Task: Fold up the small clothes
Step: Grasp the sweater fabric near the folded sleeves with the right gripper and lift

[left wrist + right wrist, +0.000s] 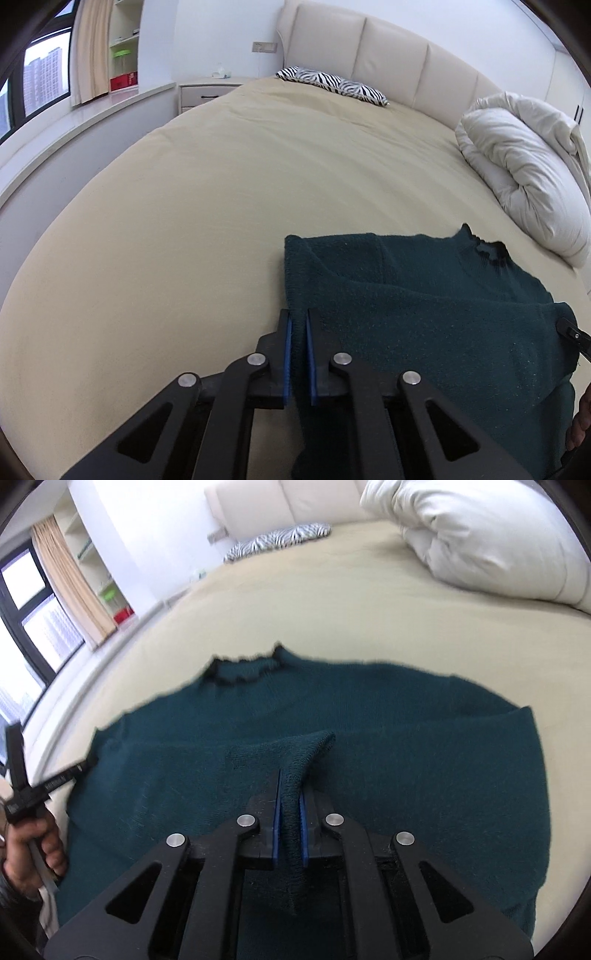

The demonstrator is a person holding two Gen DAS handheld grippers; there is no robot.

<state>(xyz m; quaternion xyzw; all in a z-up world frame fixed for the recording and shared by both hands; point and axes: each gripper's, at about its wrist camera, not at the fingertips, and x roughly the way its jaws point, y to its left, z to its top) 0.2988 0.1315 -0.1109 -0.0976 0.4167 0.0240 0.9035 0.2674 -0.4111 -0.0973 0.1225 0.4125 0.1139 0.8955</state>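
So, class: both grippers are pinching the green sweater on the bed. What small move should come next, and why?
Probably carry the right gripper forward and lay its ribbed cuff across the sweater body. That cuff is lifted between the closed pads, while the left gripper pins the sweater's side edge, so the sleeve fold looks half done.

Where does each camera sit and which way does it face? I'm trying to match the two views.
Left wrist: rides the left gripper, facing up the bed toward the headboard; gripper shut on the sweater edge.
Right wrist: rides the right gripper, facing across the sweater toward the duvet; gripper shut on a knit fold; the person's left hand shows.
Shared: sweater, zebra pillow, duvet, window.
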